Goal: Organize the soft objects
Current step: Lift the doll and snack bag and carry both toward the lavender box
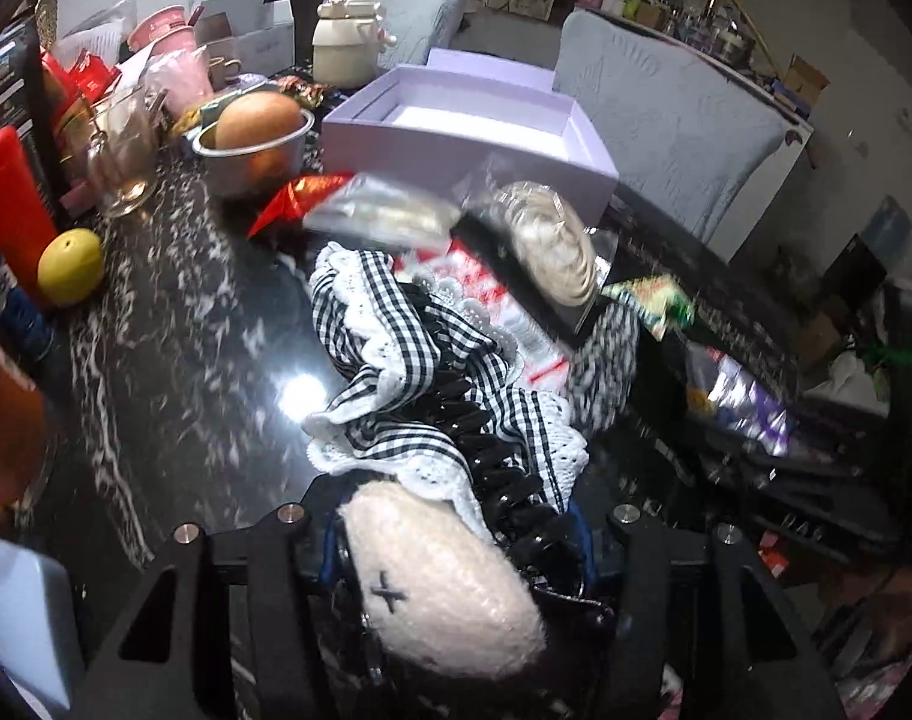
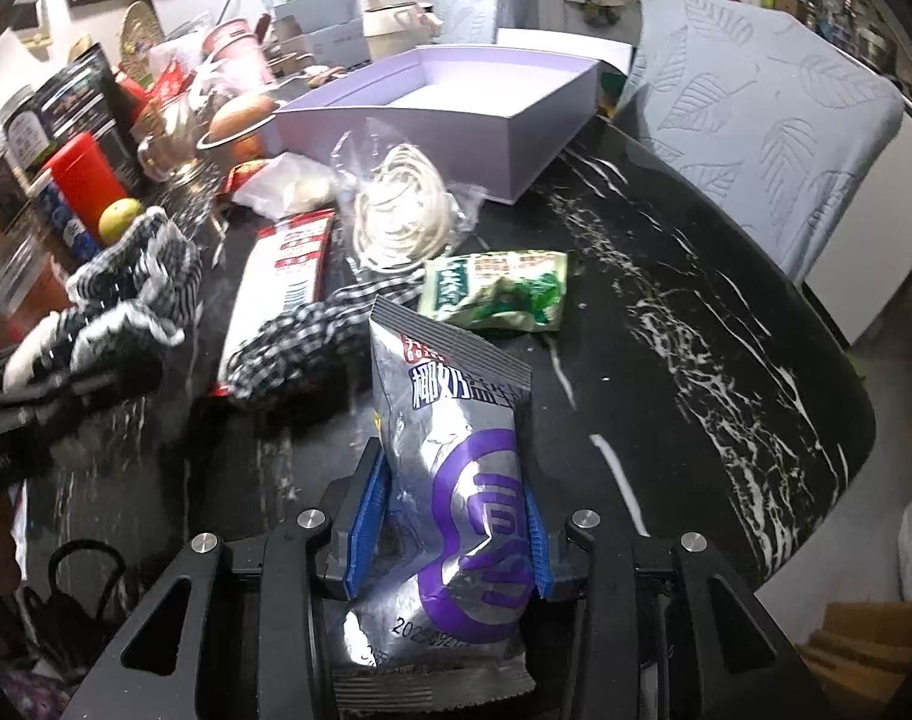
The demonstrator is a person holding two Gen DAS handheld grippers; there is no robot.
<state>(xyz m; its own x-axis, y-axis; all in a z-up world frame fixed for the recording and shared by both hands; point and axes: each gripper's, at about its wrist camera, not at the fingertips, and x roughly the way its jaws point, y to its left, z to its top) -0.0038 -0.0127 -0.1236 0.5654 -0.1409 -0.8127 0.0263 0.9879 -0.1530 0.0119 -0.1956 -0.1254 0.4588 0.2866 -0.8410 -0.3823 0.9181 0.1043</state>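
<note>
At the far left a lemon (image 1: 71,266) sits on the black marbled table (image 2: 696,324) near a red bottle (image 1: 9,210), with a metal bowl (image 1: 249,156) holding a round fruit farther back. The left gripper (image 1: 456,540) is clenched on a checked cloth with white lace trim (image 1: 396,372), a black hair claw clip (image 1: 492,468) and a fuzzy white plush piece with a stitched cross (image 1: 444,576) bunched with it. The cloth trails away toward the far side. Beyond it lie a red-and-white flat packet (image 2: 288,276), a bagged coil of white cord (image 2: 402,210) and an open lilac box (image 2: 456,114). The right gripper (image 2: 450,540) grasps a silver and purple snack pouch (image 2: 456,480) between its blue pads (image 2: 366,516), long axis running near to far above the table. Just beyond lies a crumpled green packet (image 2: 498,294); a grey quilted chair (image 2: 774,120) stands at the far right.
</note>
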